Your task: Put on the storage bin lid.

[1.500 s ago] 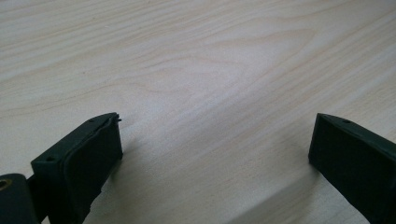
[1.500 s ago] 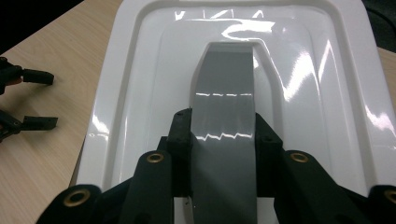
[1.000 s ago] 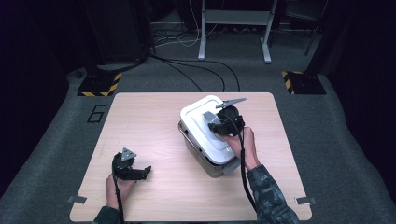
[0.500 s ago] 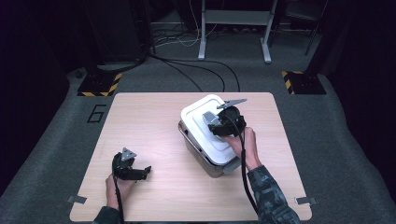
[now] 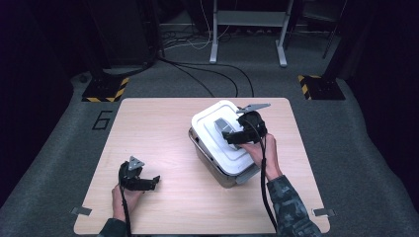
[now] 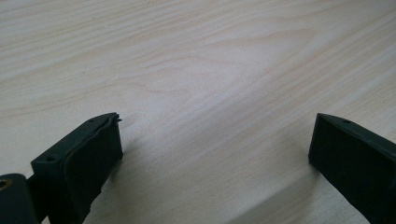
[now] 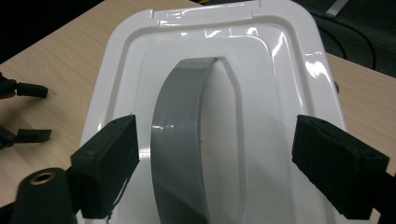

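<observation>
Glossily white lid [image 7: 289, 56], grey handle [image 7: 180, 140].

lid [image 7: 280, 60]: glossy white plastic, smooth | handle [image 7: 180, 140] between the right jaws: matt grey, smooth | bench [image 6: 196, 70] under the left jaws: pale wood grain, matt | jaws: matt black

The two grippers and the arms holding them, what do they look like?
Both the left gripper and the right gripper are black, with blocky black jaws, a grey three-cornered plate on top and a trailing black cable. The right forearm wears a camouflage sleeve.
</observation>
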{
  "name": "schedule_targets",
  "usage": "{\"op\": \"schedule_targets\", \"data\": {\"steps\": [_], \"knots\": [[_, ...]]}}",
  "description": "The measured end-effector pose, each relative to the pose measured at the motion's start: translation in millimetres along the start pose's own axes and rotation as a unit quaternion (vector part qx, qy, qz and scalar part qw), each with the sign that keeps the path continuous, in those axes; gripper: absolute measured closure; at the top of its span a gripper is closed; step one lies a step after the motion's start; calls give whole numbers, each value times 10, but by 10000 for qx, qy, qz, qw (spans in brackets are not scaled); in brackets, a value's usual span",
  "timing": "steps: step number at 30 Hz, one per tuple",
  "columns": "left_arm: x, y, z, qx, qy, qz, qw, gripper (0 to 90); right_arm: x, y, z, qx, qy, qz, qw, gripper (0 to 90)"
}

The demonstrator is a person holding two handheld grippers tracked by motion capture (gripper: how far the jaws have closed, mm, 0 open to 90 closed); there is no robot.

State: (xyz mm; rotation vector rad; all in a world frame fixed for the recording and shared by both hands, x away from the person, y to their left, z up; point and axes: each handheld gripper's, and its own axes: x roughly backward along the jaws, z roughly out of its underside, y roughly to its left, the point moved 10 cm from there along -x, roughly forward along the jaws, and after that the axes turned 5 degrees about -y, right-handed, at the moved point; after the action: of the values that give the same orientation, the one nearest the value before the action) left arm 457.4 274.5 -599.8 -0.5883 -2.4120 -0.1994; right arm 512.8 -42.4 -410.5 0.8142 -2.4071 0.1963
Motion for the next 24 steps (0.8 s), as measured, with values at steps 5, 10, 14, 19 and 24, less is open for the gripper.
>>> {"op": "schedule_targets", "data": {"steps": [5, 10, 14, 19, 24], "knots": [[0, 0, 0, 3, -2, 0, 10000, 24, 182, -134, 13, -97, -178, 48, 9998, 54], [-1, -1, -1, 3, -3, 0, 10000, 24, 292, -288, 89, -282, -206, 134, 9993, 27], [-1, -1, -1, 6, -7, -1, 10000, 24, 426, -496, 209, -445, -261, 317, 9982, 9], [-1, -1, -1, 5, -6, 0, 10000, 24, 523, -654, 341, -581, -286, 479, 9967, 4], [-1, -1, -1, 5, -6, 0, 10000, 24, 605, -752, 430, -691, -348, 591, 9953, 2]]}}
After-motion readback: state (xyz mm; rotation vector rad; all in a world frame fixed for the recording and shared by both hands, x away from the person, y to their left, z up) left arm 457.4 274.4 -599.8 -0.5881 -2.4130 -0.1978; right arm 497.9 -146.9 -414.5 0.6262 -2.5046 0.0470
